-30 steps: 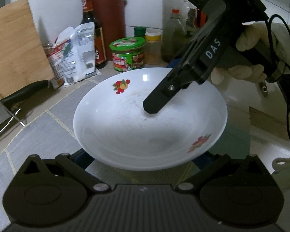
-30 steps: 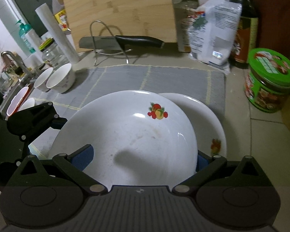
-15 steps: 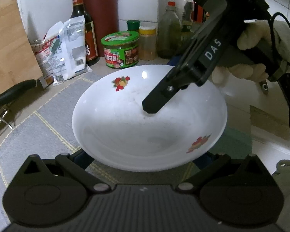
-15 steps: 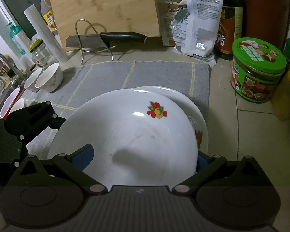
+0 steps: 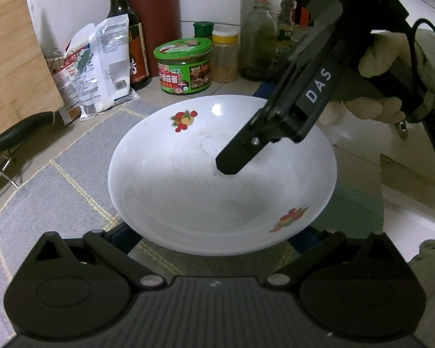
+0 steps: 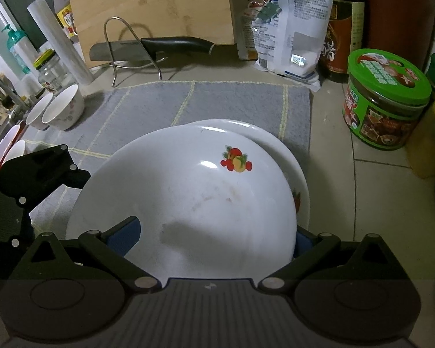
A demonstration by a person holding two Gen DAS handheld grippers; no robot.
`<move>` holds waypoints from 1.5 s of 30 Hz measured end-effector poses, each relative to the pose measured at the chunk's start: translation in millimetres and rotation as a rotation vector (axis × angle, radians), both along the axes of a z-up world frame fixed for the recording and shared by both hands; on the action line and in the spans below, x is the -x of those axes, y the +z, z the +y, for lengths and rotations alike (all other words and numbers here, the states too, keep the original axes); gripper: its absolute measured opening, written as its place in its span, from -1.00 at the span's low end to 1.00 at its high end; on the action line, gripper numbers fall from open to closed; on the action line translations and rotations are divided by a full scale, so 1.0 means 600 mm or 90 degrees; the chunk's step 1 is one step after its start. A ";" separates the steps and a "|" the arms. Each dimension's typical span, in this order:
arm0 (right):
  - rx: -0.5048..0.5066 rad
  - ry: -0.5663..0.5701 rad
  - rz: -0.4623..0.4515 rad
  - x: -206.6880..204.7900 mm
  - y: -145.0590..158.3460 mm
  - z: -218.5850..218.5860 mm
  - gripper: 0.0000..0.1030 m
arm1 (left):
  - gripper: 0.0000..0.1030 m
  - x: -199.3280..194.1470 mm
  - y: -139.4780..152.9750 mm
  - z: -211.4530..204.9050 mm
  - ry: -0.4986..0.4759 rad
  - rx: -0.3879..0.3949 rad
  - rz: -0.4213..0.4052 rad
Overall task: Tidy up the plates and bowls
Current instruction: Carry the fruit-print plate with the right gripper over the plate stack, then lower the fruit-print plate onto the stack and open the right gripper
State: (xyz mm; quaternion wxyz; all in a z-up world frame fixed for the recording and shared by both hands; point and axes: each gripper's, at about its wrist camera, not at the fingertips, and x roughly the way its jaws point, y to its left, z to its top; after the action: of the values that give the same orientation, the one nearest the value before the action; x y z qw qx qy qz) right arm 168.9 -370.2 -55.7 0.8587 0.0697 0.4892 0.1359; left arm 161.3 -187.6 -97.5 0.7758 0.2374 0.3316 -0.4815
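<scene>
A white plate [image 5: 217, 203] with fruit prints hangs above the grey mat [image 5: 43, 203]. My right gripper [image 5: 240, 159] is shut on its far rim, with one finger on the inner face and the other hidden beneath. In the right wrist view the plate [image 6: 203, 203] passes slantwise between the right gripper's [image 6: 213, 236] fingers. My left gripper [image 5: 213, 237] is open, with both pads under the near rim; whether they touch the plate is hidden. It shows at the left as the left gripper [image 6: 58, 174]. A second white plate [image 6: 275, 142] lies on the mat beneath.
Two small bowls [image 6: 63, 110] stand at the mat's left edge, with cups beyond. A knife [image 6: 174, 43] rests on a wire rack before the cutting board [image 6: 150, 5]. A green-lidded jar [image 6: 388, 101], bottles and a bag line the back right. A gloved hand [image 5: 391, 58] holds the right gripper.
Both grippers and the held plate have moved together across the mat toward the jars. The held plate now covers more of the plate lying beneath it.
</scene>
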 end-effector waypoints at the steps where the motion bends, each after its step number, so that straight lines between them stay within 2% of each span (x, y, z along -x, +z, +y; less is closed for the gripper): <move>1: 0.002 0.001 0.001 0.000 0.000 0.000 1.00 | 0.99 0.000 -0.001 -0.001 0.000 -0.003 -0.003; 11: 0.006 -0.001 0.004 0.002 0.003 0.002 1.00 | 0.99 -0.018 -0.009 0.001 0.021 -0.008 0.020; 23: 0.018 -0.013 0.007 0.007 0.010 0.002 1.00 | 0.99 -0.016 -0.010 0.000 0.020 -0.012 0.013; 45: 0.068 -0.037 0.013 0.006 0.014 0.016 1.00 | 1.00 -0.005 -0.005 -0.001 -0.006 0.012 -0.025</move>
State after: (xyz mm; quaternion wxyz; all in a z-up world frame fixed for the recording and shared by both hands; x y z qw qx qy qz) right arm 165.3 -360.4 -47.4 0.8598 0.0395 0.5022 0.0836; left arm 164.3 -188.1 -100.4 0.7819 0.2411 0.3108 -0.4836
